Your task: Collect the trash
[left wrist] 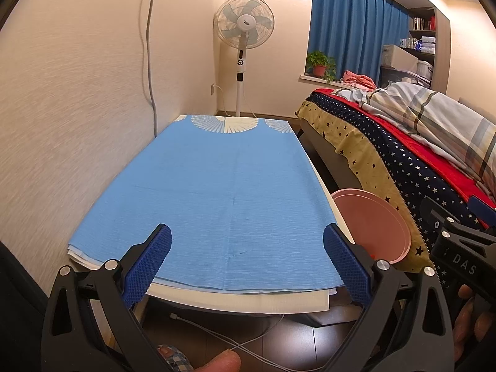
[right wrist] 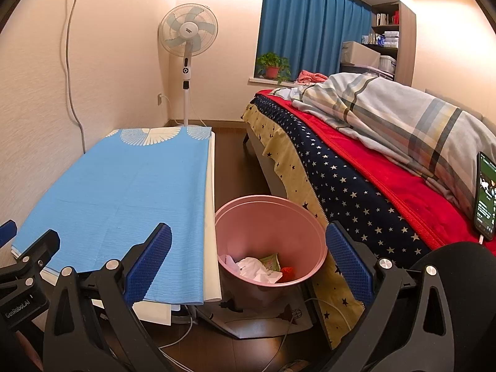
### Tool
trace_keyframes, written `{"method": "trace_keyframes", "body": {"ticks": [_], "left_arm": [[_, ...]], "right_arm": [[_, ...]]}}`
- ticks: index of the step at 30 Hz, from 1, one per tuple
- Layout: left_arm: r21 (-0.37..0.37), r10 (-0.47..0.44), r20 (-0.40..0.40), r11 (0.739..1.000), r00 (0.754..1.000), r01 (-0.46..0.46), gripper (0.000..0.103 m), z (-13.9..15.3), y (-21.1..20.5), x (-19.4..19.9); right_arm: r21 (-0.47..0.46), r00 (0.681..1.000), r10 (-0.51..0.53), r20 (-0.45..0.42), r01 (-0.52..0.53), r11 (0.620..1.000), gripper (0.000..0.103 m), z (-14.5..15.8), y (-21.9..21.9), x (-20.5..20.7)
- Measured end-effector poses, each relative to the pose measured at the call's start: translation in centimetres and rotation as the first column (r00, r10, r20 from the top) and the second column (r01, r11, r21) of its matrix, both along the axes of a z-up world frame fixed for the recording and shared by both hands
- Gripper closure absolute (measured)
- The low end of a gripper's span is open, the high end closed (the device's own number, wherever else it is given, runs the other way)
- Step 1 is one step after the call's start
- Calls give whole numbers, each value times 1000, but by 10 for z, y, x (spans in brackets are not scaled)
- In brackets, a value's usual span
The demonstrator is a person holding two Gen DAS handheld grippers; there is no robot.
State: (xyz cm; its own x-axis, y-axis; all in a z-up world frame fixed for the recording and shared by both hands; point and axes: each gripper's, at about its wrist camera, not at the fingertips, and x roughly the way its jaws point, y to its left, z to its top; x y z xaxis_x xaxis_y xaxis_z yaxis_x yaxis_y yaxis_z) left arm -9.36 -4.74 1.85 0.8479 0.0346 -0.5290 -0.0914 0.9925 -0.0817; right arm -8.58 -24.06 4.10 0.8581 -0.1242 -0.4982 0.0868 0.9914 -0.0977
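A pink trash bin (right wrist: 294,217) stands on the floor between the low table and the bed; its rim (left wrist: 387,214) shows at the right of the left wrist view. Inside lie crumpled white paper (right wrist: 254,268), a green wrapper (right wrist: 270,260) and a red scrap (right wrist: 287,272). My right gripper (right wrist: 248,249) hangs open over the bin's near side, nothing between its blue pads. My left gripper (left wrist: 247,249) is open and empty above the near end of the table's blue cloth (left wrist: 217,186), which is bare. The other gripper's black body (left wrist: 458,248) shows at right.
The table (right wrist: 210,217) runs along the left wall. A bed with starred sheet (right wrist: 341,179) and red blanket lies right, a phone (right wrist: 486,198) propped on it. A standing fan (right wrist: 187,40) is at the far end. White cables (right wrist: 186,334) and a paper bag (right wrist: 263,319) lie on the floor.
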Motion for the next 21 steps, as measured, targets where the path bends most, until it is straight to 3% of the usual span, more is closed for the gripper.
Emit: {"method": "trace_keyframes", "body": {"ticks": [21], "left_arm": [[-4, -17, 13, 1000, 1000, 17, 8, 1, -1, -1]], "right_arm": [[0, 1000, 1, 1, -1, 1000, 5, 0, -1, 0]]}}
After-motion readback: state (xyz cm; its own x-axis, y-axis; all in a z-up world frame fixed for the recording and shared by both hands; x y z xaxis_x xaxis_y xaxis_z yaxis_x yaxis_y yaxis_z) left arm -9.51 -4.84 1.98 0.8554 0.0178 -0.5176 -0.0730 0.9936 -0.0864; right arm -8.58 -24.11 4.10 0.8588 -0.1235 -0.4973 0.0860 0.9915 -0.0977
